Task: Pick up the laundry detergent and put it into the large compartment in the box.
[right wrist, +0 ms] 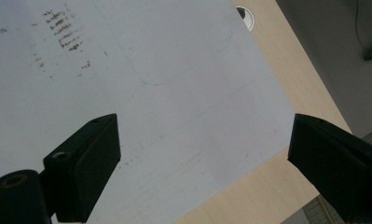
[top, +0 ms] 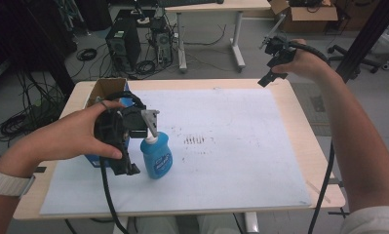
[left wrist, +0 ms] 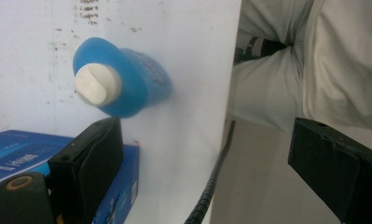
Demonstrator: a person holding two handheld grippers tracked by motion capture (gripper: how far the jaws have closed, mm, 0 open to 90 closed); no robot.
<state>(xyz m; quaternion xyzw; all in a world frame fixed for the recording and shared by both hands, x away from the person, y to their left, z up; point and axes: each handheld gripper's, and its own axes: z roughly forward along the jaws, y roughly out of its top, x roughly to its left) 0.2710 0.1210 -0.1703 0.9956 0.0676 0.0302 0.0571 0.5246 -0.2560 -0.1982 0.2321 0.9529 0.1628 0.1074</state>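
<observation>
Forearms enter from the bottom of the high view, one hand-held claw on each. Left claw (top: pixel 133 146) hangs just above and beside the blue bottle (top: pixel 156 157), jaws spread wide with nothing between them; its own view shows the white cap (left wrist: pixel 97 84) ahead of the jaws, not between them. Bottle stands upright on the white sheet (top: pixel 221 161) covering the surface (top: pixel 299 102), close to a blue box (left wrist: pixel 16 154) at the left edge. Right claw (top: pixel 276 61) is raised over the far right corner, jaws also wide apart and empty, well apart from the bottle.

Risks, as judged: bottle looks tall and narrow-based, so a jaw brushing the cap or shoulder could tip it. The box sits close, leaving little room on that side. The trailing cable (left wrist: pixel 207 186) could snag the sheet edge.
</observation>
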